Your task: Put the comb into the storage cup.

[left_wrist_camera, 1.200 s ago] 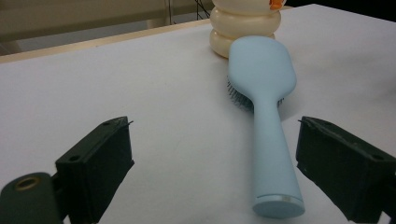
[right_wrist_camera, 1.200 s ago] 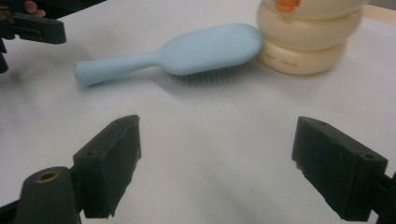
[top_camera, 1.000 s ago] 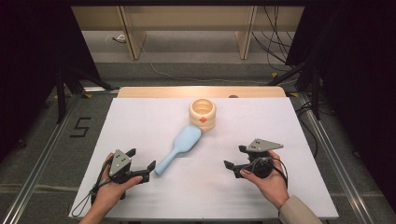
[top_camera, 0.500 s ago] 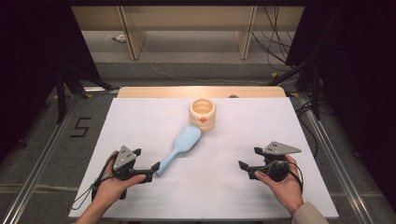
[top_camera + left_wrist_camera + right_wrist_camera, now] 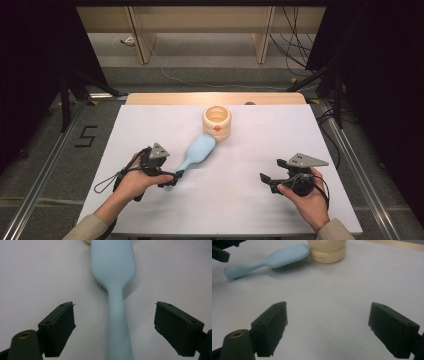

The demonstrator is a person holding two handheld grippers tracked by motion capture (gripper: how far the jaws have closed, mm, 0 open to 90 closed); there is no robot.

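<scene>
A light blue hairbrush (image 5: 200, 151) lies bristles down on the white table, its head against a cream round container (image 5: 217, 121). My left gripper (image 5: 171, 178) is at the brush's handle end. In the left gripper view the handle (image 5: 117, 322) runs between the two jaws of the left gripper (image 5: 113, 306), with a gap on each side. Those jaws have just been closing and their pads do not touch the handle. My right gripper (image 5: 270, 173) stands open at the front right with nothing between its jaws (image 5: 328, 307). From there the hairbrush (image 5: 277, 258) and container (image 5: 327, 251) lie farther off.
The white table top (image 5: 240, 210) has a wooden strip (image 5: 170, 98) along its far edge. Black frame legs and cables stand on the floor around it. The other hand's gripper (image 5: 219, 251) shows at the top left of the right gripper view.
My left gripper has moved right and away from the person, up to the brush handle. The right gripper shifted a little to the right, then held still.
</scene>
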